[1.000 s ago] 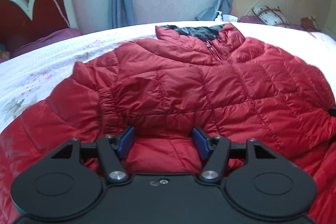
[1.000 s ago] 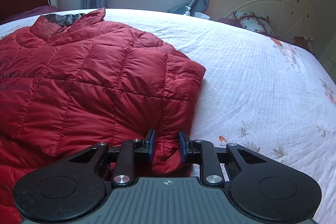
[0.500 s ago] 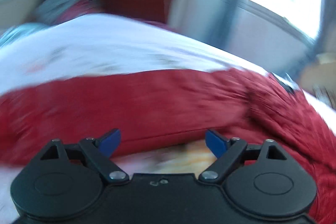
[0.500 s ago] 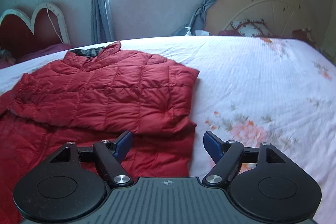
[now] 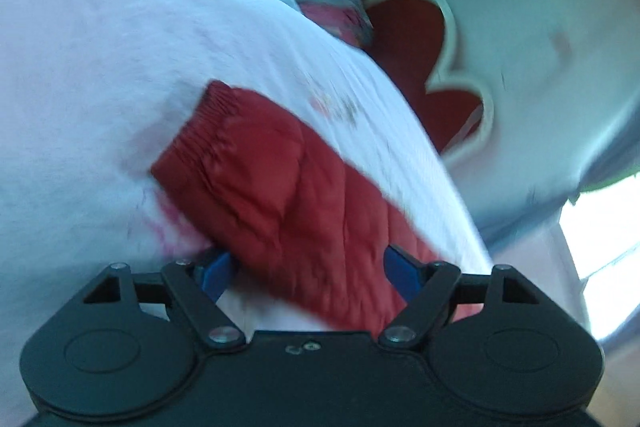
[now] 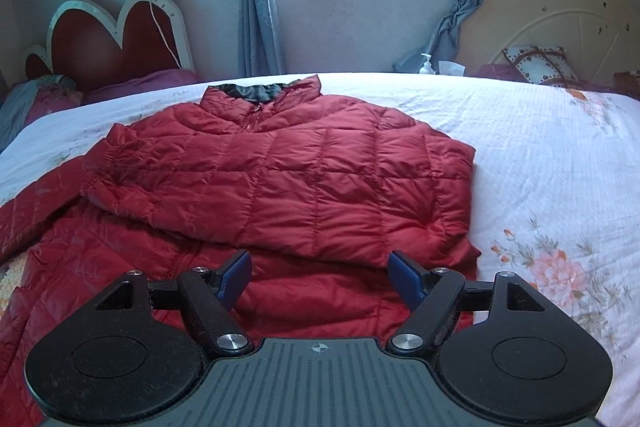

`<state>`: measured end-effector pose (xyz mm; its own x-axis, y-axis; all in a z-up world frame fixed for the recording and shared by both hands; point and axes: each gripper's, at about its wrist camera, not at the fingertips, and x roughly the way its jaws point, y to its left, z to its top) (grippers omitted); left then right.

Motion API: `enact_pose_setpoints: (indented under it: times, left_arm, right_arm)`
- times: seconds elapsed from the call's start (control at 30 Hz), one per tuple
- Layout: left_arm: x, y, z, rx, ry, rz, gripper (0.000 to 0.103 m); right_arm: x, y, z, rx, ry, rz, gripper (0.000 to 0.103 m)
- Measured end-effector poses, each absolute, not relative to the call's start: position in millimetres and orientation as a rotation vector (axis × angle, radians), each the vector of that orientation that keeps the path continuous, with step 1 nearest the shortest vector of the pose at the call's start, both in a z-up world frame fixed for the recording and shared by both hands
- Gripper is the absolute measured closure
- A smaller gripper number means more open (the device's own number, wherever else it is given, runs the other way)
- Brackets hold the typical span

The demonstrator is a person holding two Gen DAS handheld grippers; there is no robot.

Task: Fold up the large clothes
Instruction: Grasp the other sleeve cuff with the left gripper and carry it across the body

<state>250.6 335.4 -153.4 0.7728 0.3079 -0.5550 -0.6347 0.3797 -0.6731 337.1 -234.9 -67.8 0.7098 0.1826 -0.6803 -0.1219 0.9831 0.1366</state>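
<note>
The red jacket (image 6: pixel 280 187) lies on the bed (image 6: pixel 560 155), its right side folded in. The left gripper (image 5: pixel 308 267), jaws apart, straddles the outstretched sleeve (image 5: pixel 260 179); the right gripper (image 6: pixel 320 275) hangs spread and empty. A shallow bite on slippery padding could let the sleeve slide out.

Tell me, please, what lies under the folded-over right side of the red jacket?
The jacket has its right side folded onto its own front, and the lower body shows below that fold. The white bedsheet shows around it. What the fold covers cannot be seen.
</note>
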Motion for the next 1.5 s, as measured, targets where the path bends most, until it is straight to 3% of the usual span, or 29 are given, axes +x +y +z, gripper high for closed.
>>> enact_pose_setpoints:
  times: [0.03, 0.07, 0.1, 0.13, 0.43, 0.8, 1.03, 1.5]
  left_arm:
    - [249.5, 342.1, -156.0, -1.048, 0.331, 0.630, 0.030]
    - [253.7, 349.2, -157.8, -1.069, 0.310, 0.648, 0.051]
    - [258.3, 355.4, -159.5, -1.074, 0.317, 0.660, 0.096]
    - [263.9, 362.4, -163.3, -1.092, 0.331, 0.663, 0.099]
    - [371.6, 337.0, -107.1, -0.816, 0.351, 0.426, 0.099]
    - [520.3, 108.1, -78.4, -0.327, 0.546, -0.123, 0.099]
    - [525.3, -25.8, -114.3, -0.023, 0.706, -0.358, 0.099]
    - [522.0, -126.4, -133.9, 0.142, 0.750, -0.455, 0.099]
  right_arm:
    - [339.5, -233.0, -67.0, 0.081, 0.763, 0.167, 0.028]
    - [341.2, -230.7, -66.3, 0.079, 0.763, 0.163, 0.028]
    - [343.7, -229.7, -65.7, 0.076, 0.763, 0.158, 0.028]
    - [346.1, -229.1, -65.1, 0.076, 0.762, 0.154, 0.028]
    - [369.5, -231.3, -63.4, 0.105, 0.750, 0.056, 0.028]
    - [377.1, -258.8, -60.8, 0.209, 0.721, -0.058, 0.028]
    - [378.7, -307.1, -71.8, 0.320, 0.732, -0.100, 0.028]
    - [366.9, -386.4, -84.3, 0.417, 0.744, -0.145, 0.028]
